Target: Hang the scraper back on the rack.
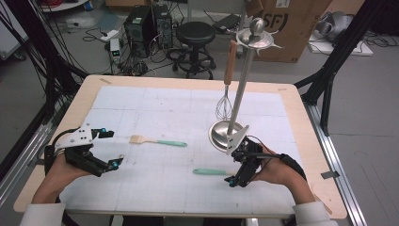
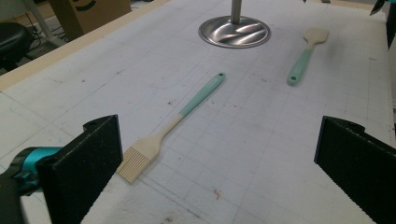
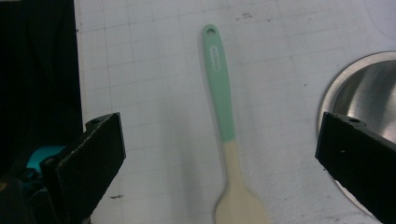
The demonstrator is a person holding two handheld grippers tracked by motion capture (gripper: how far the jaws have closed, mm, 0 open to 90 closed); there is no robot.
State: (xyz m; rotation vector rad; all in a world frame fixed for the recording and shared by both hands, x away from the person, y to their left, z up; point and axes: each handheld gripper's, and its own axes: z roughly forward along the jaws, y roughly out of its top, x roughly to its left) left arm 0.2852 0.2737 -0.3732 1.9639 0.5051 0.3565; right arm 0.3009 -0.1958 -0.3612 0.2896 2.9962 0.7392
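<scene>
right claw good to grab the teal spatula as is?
Probably yes. The right claw is open, its jaws standing either side of the spatula, which lies flat on the mat with nothing over it. The stand's steel base sits close beside one jaw, apart from the spatula.

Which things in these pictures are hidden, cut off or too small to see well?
- Spatula: in the high view its head is hidden behind the right gripper; in the right gripper view the bottom edge cuts it off.
- Stand: in the left gripper view the top edge cuts off its pole.
- Whisk: wires too thin to count in the high view.
</scene>
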